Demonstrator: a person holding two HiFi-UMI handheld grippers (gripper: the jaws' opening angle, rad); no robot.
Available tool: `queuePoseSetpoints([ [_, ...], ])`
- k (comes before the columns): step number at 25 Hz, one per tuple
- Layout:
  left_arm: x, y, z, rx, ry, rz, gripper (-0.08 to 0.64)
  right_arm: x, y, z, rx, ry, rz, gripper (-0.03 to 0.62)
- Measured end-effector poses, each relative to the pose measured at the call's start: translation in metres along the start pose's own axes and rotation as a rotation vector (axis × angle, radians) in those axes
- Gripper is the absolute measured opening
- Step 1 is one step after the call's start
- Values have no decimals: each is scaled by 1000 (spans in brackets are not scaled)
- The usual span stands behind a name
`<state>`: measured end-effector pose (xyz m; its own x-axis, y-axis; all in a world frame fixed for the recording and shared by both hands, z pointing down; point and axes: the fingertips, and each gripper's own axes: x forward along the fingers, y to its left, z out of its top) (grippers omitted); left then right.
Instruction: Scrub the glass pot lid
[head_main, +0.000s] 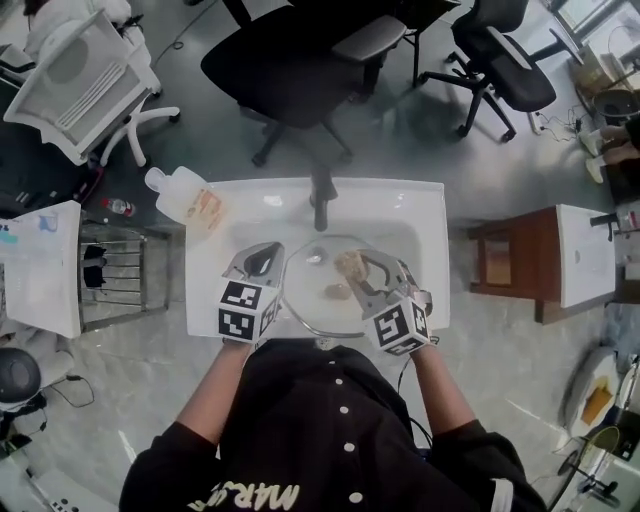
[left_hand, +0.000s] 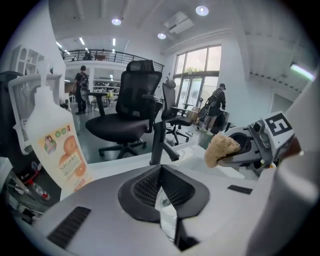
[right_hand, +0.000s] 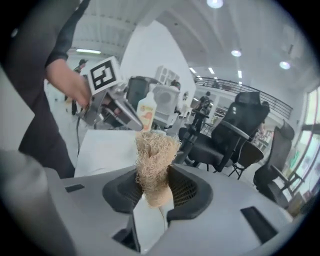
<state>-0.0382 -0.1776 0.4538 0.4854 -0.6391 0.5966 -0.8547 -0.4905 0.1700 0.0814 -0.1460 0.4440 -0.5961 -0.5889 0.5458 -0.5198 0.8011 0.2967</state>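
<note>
The round glass pot lid (head_main: 312, 305) hangs tilted over the white sink (head_main: 425, 250). My left gripper (head_main: 272, 264) is shut on the lid's left rim; in the left gripper view (left_hand: 161, 169) a thin pane of glass (left_hand: 168, 212) shows between the closed jaws. My right gripper (head_main: 364, 270) is shut on a tan fibrous scrubber (head_main: 350, 264), which is over the lid's upper right part. That scrubber (right_hand: 152, 167) sticks up from the jaws in the right gripper view (right_hand: 156, 176). From the left gripper view the scrubber (left_hand: 220, 149) is at the right, above the basin.
A black faucet (head_main: 321, 200) stands at the sink's back edge. A soap bottle with an orange label (head_main: 187, 202) lies at the back left corner. A wire rack (head_main: 112, 270) is at the left, a wooden stool (head_main: 505, 262) at the right, and office chairs (head_main: 290, 60) beyond.
</note>
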Motion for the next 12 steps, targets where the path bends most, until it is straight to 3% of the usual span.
queuePoseSetpoints([
  [7, -43, -11, 54, 62, -216, 48, 26, -45, -48, 64, 299, -265, -166, 144],
  [12, -84, -11, 87, 84, -357, 94, 26, -93, -78, 84, 401, -391, -303, 144],
])
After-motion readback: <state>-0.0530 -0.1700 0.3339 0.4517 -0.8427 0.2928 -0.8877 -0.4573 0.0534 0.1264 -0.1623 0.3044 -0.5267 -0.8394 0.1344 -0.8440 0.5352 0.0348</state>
